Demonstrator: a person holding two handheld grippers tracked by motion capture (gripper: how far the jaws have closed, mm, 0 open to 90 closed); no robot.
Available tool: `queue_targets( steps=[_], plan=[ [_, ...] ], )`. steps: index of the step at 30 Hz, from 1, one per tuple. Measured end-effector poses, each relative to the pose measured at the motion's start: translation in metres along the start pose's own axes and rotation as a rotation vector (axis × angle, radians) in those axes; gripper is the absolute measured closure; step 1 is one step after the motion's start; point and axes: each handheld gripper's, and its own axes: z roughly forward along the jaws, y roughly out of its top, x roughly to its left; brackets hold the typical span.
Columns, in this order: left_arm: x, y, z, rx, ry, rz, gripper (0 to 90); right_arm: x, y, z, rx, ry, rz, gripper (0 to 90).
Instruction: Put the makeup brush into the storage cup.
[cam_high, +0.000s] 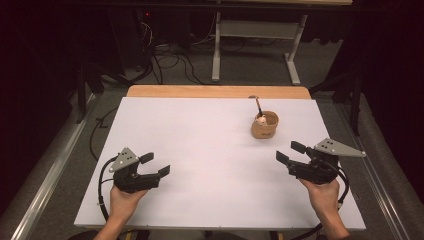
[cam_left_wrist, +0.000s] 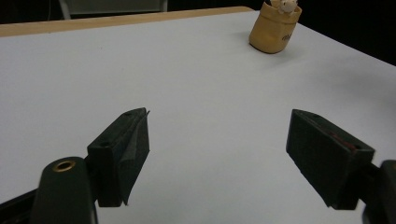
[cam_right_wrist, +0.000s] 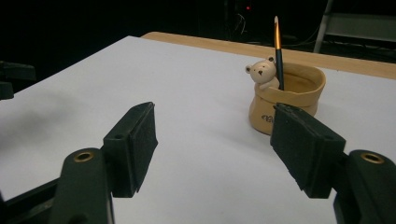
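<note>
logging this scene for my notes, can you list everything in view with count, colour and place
bear pen holder: one, tan with a small cream bear at its rim, far right part of the board, nearest the right gripper
pen: one, dark with an orange upper section, standing in the holder
white board: one, white, covering the table top
wooden table: one, light wood, edge showing beyond the board
desk frame: one, grey, on the floor behind
cables: several, black, floor behind
left gripper: one, black, near left, jaws open
right gripper: one, black, near right, jaws open
hands: two, holding the grippers
</note>
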Motion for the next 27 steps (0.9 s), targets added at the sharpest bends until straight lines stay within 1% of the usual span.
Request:
queue_targets(
  steps=[7,20,27],
  plan=[
    [0.0,0.0,0.0,0.002,-0.002,0.001,21.8,0.003,-0.004,0.001,-0.006,0.007,0.008,33.3],
    [0.0,0.0,0.0,0.0,-0.003,0.001,21.8,0.013,-0.011,0.008,-0.009,0.044,0.001,33.2],
    [0.0,0.0,0.0,-0.001,-0.003,0.0,21.8,0.016,-0.015,0.011,-0.001,0.042,-0.006,33.2]
  ],
)
